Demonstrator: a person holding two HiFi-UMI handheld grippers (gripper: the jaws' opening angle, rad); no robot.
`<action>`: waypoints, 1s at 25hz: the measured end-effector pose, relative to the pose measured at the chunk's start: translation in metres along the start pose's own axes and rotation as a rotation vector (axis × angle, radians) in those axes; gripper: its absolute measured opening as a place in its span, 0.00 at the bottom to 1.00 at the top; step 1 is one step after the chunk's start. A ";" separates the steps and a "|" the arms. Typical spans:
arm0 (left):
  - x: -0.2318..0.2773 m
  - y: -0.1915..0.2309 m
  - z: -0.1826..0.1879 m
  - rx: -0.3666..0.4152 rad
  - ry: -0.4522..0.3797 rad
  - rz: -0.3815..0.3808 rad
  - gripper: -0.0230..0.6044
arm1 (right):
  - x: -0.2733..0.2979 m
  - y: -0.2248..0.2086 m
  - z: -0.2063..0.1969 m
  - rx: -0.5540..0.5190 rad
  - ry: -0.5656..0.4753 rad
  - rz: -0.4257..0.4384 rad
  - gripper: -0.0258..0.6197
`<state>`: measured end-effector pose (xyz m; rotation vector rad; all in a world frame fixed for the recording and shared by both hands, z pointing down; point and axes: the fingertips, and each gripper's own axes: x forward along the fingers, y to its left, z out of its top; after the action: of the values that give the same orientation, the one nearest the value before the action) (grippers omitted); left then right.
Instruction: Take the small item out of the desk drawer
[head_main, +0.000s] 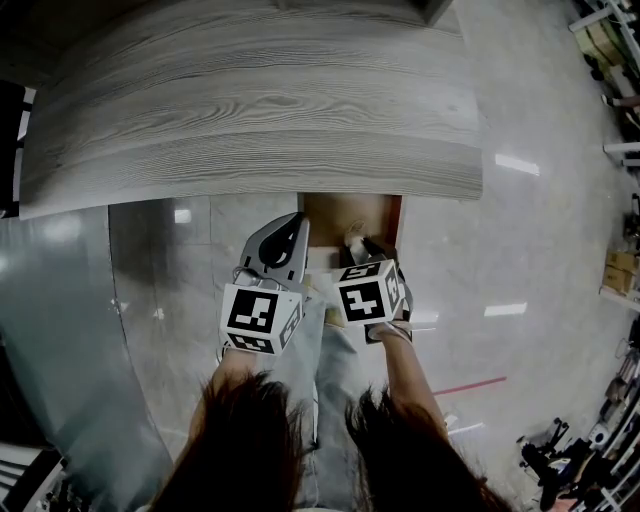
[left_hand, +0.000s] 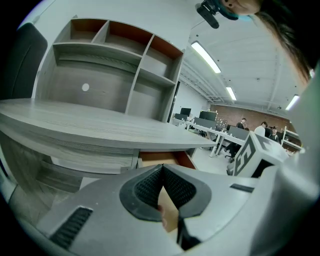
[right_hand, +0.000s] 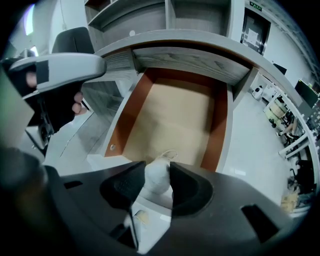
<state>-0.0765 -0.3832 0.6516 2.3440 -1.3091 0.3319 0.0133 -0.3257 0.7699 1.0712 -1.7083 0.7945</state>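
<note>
Right gripper (right_hand: 159, 170): fingers clamped on small white item (right_hand: 156, 181) — above open drawer (right_hand: 172, 112).
Left gripper (left_hand: 161, 175): fingers pressed together, beside the drawer.

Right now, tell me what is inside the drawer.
The drawer shows only its bare tan floor. The right gripper grips the white item near the front edge, covering the strip of floor behind it.
</note>
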 end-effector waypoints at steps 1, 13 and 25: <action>-0.001 -0.001 0.000 0.001 -0.001 0.001 0.06 | -0.001 0.000 0.000 0.001 -0.006 0.001 0.30; -0.011 -0.017 0.001 0.019 -0.005 0.013 0.06 | -0.023 0.001 0.003 -0.014 -0.104 0.017 0.29; -0.030 -0.040 0.008 0.036 -0.012 0.044 0.06 | -0.058 -0.003 0.011 -0.060 -0.213 0.021 0.30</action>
<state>-0.0580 -0.3460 0.6225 2.3528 -1.3732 0.3586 0.0222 -0.3184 0.7122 1.1312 -1.9125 0.6564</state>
